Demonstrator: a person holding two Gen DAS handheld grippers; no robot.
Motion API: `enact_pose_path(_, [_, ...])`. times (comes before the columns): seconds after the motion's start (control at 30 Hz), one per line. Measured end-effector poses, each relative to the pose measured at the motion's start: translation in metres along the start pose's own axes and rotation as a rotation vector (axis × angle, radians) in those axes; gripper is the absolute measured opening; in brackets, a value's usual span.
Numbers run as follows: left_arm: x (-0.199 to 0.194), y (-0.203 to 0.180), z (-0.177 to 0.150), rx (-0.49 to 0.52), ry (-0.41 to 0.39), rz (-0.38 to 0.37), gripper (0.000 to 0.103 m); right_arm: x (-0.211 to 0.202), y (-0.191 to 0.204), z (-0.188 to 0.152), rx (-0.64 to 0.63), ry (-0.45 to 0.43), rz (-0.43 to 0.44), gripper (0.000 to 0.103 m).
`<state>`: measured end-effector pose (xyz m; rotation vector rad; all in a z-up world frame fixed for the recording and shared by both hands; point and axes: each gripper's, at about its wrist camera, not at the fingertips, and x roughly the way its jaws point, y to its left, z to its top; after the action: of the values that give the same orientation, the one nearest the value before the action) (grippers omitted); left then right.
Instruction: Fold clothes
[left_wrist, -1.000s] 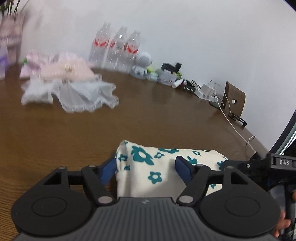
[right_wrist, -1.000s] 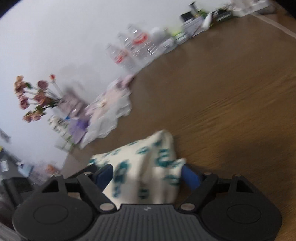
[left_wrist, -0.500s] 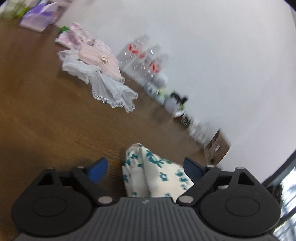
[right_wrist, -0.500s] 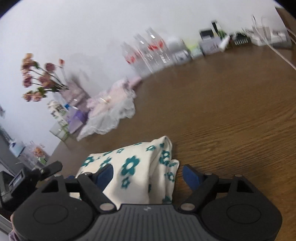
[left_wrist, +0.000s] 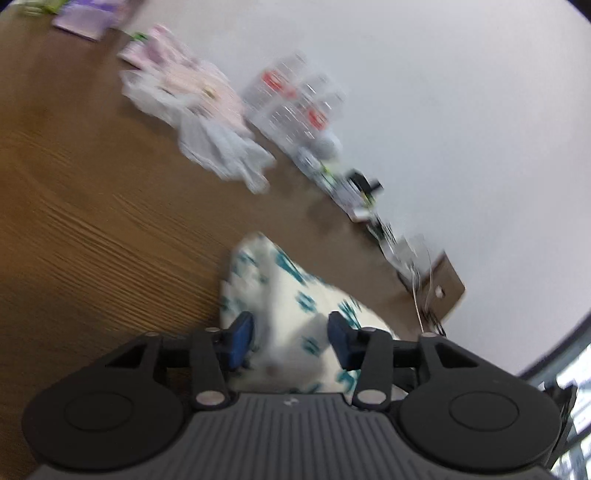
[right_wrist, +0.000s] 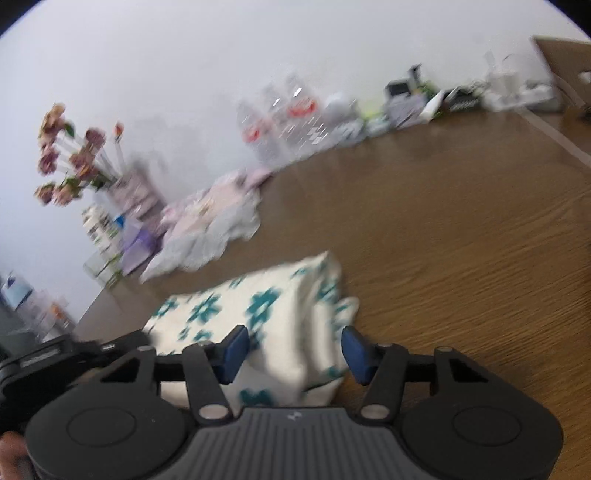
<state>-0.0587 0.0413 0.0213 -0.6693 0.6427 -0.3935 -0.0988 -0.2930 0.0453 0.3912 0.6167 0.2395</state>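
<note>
A folded cream cloth with teal flowers (right_wrist: 258, 314) lies on the brown wooden desk (right_wrist: 461, 258), between the parted fingers of both the left gripper (left_wrist: 291, 334) and right gripper (right_wrist: 293, 349); neither grips it.

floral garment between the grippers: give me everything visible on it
The floral garment is cream cloth with teal flower prints, soft and thick-looking, folded into a layered bundle with a stepped right edge. It lies on the brown wooden table. Both the left gripper and right gripper straddle its near end, jaws open; contact is unclear through blur.
</note>
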Motion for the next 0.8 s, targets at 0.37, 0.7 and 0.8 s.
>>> enact_pose_path(0.37, [0.028, -0.075, 0.004, 0.484, -0.095, 0.175, 0.013, 0.044, 0.026, 0.003, -0.133, -0.002, -0.121, 0.011])
enact_pose_path(0.7, [0.03, -0.087, -0.026, 0.585, -0.045, 0.18, 0.021, 0.036, 0.055, -0.01, -0.237, -0.001, -0.056, 0.012])
enact_pose_path(0.8, [0.037, -0.077, -0.037, 0.62, -0.018, 0.198, 0.022, 0.032, 0.047, -0.013, -0.21, -0.005, -0.046, 0.012])
